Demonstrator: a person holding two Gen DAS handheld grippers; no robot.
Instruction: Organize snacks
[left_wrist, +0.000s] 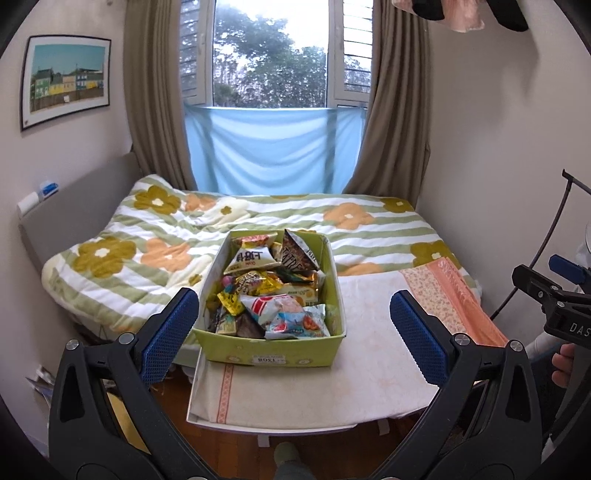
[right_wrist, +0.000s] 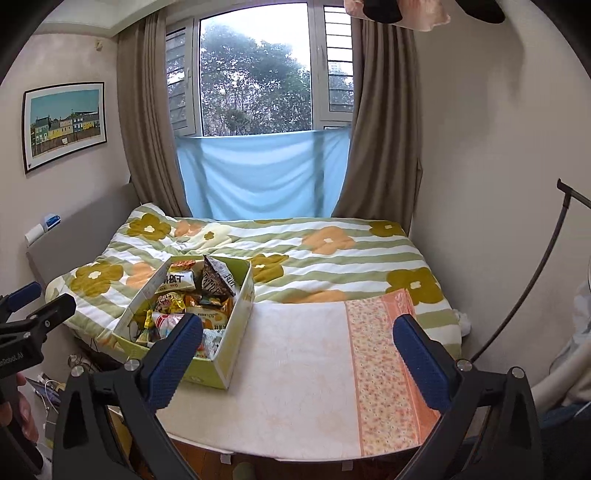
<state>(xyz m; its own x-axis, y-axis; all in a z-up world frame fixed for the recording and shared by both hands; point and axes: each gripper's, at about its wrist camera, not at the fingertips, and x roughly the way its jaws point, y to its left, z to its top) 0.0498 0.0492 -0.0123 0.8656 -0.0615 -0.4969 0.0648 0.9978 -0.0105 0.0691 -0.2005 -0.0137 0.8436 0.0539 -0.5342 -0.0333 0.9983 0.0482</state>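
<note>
Small bedroom, both grippers up in the air over a little table (left_wrist: 369, 369) with a pale cloth on it. Left gripper (left_wrist: 295, 328) wide open, blue pads spread apart, nothing between them, just framing the near end of the green box (left_wrist: 273, 356). Right gripper (right_wrist: 299, 354) also released, jaws as wide as can be, nothing pinched, hanging over the bare middle of the cloth.

Green box sitting on the far left part of the table, up against the bed (right_wrist: 332, 258). Crammed with snack packets (left_wrist: 273, 291): a dark triangular pack (left_wrist: 297, 253) standing up at the far end, a pale pack with dark lettering (left_wrist: 255, 260) beside it on the left, yellow wrappers in the middle, a white and blue bag at the near edge. All inside the box, none loose on the cloth as far as can be seen. White price sticker (left_wrist: 265, 358) on the near wall of the box.

Right side of the cloth turns into an orange floral strip (right_wrist: 380, 369). Bed behind covered in a green-striped quilt with big flowers. Beyond that a window (left_wrist: 269, 55) with brown curtains and a light blue sheet (left_wrist: 273, 147) hung across the lower part. Framed picture of colourful houses (left_wrist: 66, 79) on the left wall. Bit of a person's fingers visible on each handle at the edge of the other view.
</note>
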